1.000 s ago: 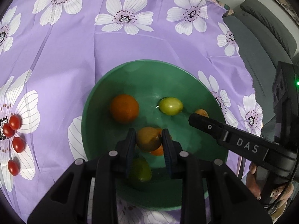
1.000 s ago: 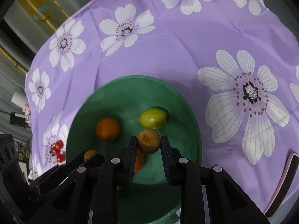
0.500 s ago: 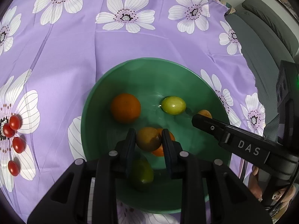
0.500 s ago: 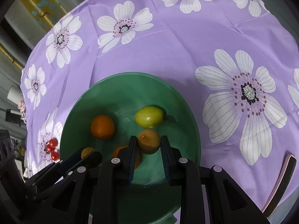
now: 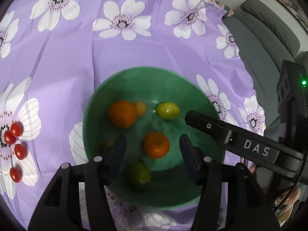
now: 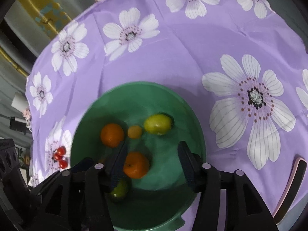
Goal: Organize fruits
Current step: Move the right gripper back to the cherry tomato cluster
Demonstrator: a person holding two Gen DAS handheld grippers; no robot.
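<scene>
A green bowl (image 5: 96, 104) (image 6: 192, 115) on the purple flowered cloth holds two oranges (image 5: 122, 113) (image 5: 156, 144), a small yellow-orange fruit (image 5: 140, 107), a yellow-green fruit (image 5: 167, 110) and a dark green one (image 5: 139, 176). The same fruits show in the right wrist view: oranges (image 6: 112, 135) (image 6: 136, 165), small fruit (image 6: 134, 131), yellow-green fruit (image 6: 157, 124). My left gripper (image 5: 153, 150) is open and empty above the bowl. My right gripper (image 6: 152, 157) is open and empty above it too; its finger (image 5: 231, 134) reaches in from the right.
Several red cherry tomatoes (image 5: 13, 134) (image 6: 60, 156) lie on the cloth left of the bowl. A grey sofa (image 5: 259, 48) stands off the table's right edge. A pink-edged dark object (image 6: 292, 188) lies at the right.
Both grippers opened and let go of the fruits they held. A small yellow-orange fruit now lies beside the far orange in the bowl.
</scene>
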